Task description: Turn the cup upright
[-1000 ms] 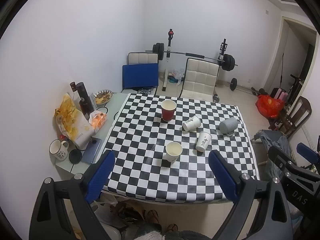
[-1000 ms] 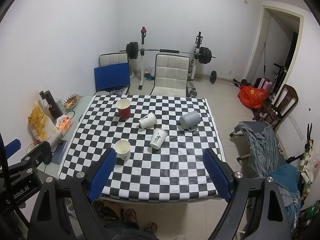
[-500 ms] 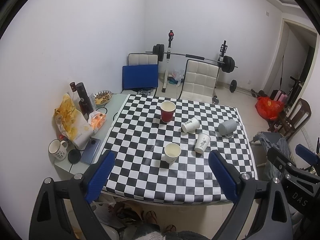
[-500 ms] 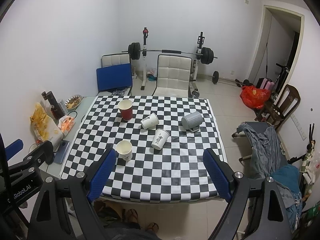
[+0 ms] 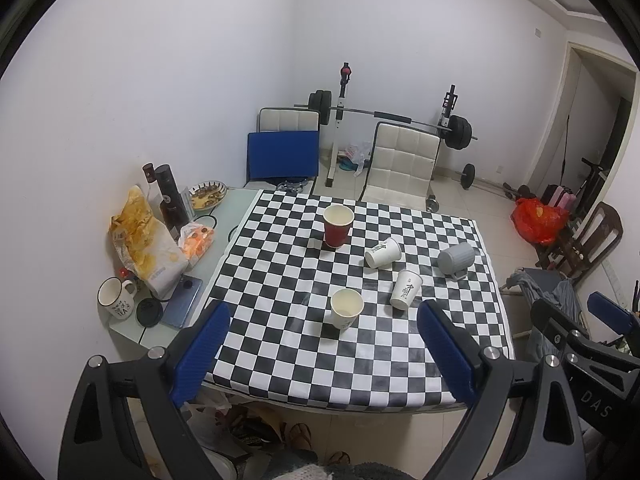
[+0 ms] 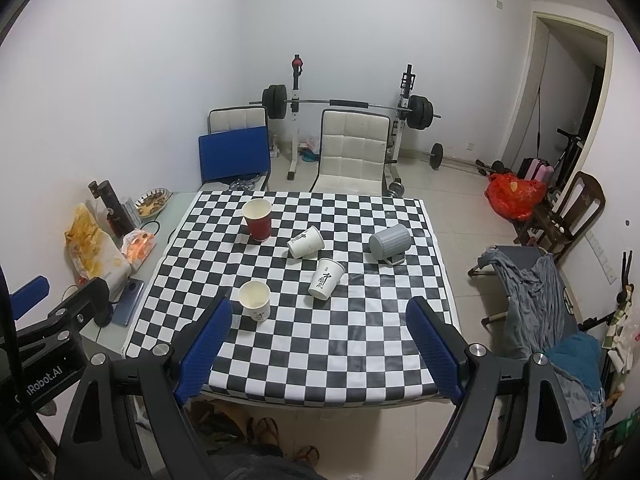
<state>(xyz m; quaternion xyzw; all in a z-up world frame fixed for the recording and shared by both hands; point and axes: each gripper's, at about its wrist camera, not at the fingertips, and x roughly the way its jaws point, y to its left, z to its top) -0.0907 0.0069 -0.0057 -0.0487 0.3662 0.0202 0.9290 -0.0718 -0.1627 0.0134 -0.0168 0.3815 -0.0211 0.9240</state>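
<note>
On the checkered table, a red cup and a white paper cup stand upright. Two white paper cups lie on their sides, one further back and one nearer. A grey ribbed mug lies on its side at the right. My left gripper and right gripper are both open and empty, held high above the table's near edge, well short of the cups.
A side table at the left holds a snack bag, a dark bottle, a white mug, a phone and a bowl. Chairs and a barbell rack stand behind.
Both grippers have drawn back and up a little, so the table and cups look slightly smaller and further. Nothing on the table has moved.
</note>
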